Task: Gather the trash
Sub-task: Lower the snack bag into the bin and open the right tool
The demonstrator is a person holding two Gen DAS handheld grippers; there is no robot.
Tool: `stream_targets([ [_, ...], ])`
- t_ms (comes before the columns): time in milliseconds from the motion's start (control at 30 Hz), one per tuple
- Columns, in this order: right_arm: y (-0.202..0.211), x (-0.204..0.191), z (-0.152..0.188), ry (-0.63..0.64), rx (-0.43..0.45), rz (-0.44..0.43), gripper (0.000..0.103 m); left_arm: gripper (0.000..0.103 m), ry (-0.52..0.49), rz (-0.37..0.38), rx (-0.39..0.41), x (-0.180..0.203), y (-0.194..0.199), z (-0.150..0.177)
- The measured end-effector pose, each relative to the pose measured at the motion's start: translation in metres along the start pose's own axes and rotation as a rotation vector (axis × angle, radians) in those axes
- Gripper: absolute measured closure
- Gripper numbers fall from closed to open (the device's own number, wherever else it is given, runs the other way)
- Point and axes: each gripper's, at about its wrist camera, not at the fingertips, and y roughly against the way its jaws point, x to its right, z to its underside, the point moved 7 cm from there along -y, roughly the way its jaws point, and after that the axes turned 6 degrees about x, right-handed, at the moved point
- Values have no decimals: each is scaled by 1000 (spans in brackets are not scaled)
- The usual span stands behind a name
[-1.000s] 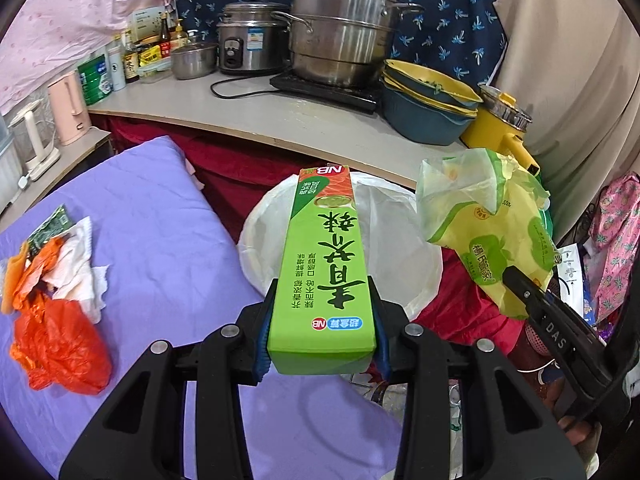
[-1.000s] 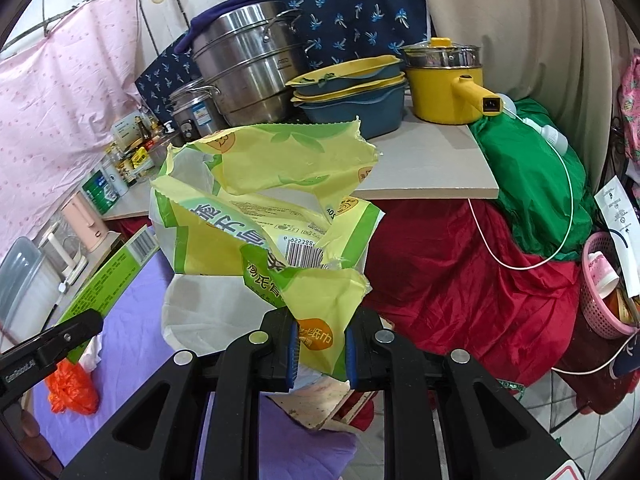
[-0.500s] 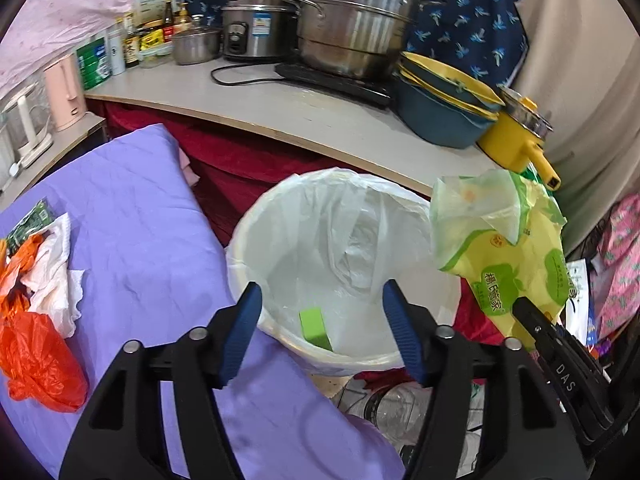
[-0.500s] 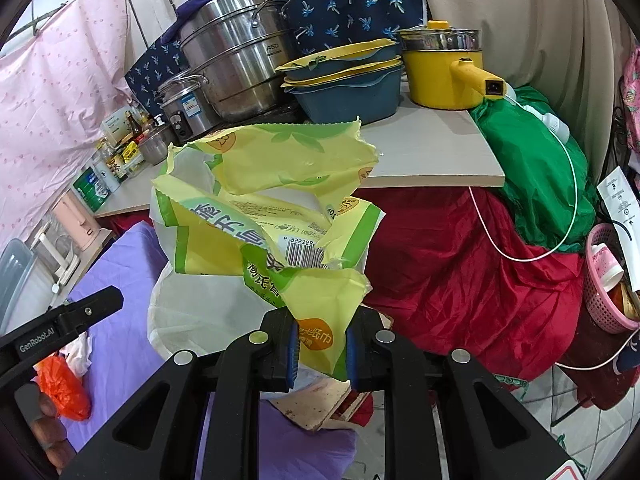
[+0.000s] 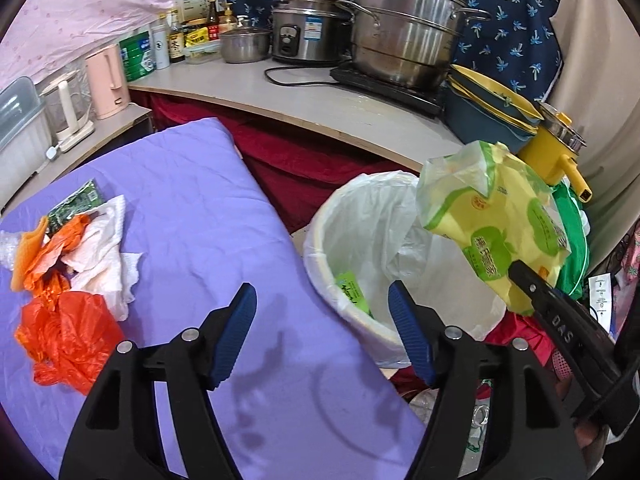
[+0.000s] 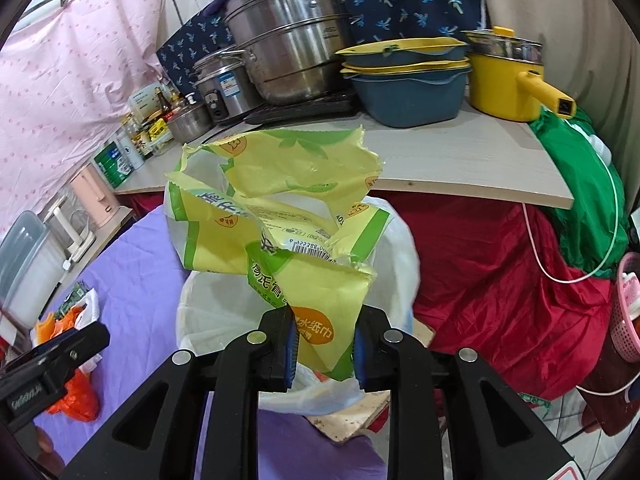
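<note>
Counter runs along the back, loaded with pots; purple bed sits below it and carries the leftover trash. White-lined bin stands at the bed's edge, between bed and red drape, so both hands can drop into it without travelling.

Left gripper: jaws wide apart and empty, having just been opening. It hangs over the bed edge by the bin rim. Green carton lies down inside the liner, which fits a drop already made.

Right gripper: jaws have just been easing apart, with the yellow-green wrapper between them. Its lower corner sits between the pads; I can't tell whether they still pinch it or it's slipping. The wrapper is held directly above the bin mouth, presumably so it falls straight in on release.

Left on the bed, well apart from the bin: orange plastic bag, white crumpled tissue, small green sachet touching in one heap. Judgement: the wrapper drop comes next, then the heap.
</note>
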Motion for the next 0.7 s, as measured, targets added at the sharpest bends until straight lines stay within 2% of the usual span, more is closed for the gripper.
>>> stream_targets([
  [33,-2,-4,-1,3,1,-6,79,37,3,-8,2,-4,1,0],
  [167,-3,-18,-6,-2,19,-25,55,31,11,-32,15,-17,6,1],
  [233,0,-24,-7,3,31,-28,49,30,18,-42,20,-21,9,1],
  [700,28,-53,-3,36,44,-59,45,29,51,-55,39,-42,30,5],
])
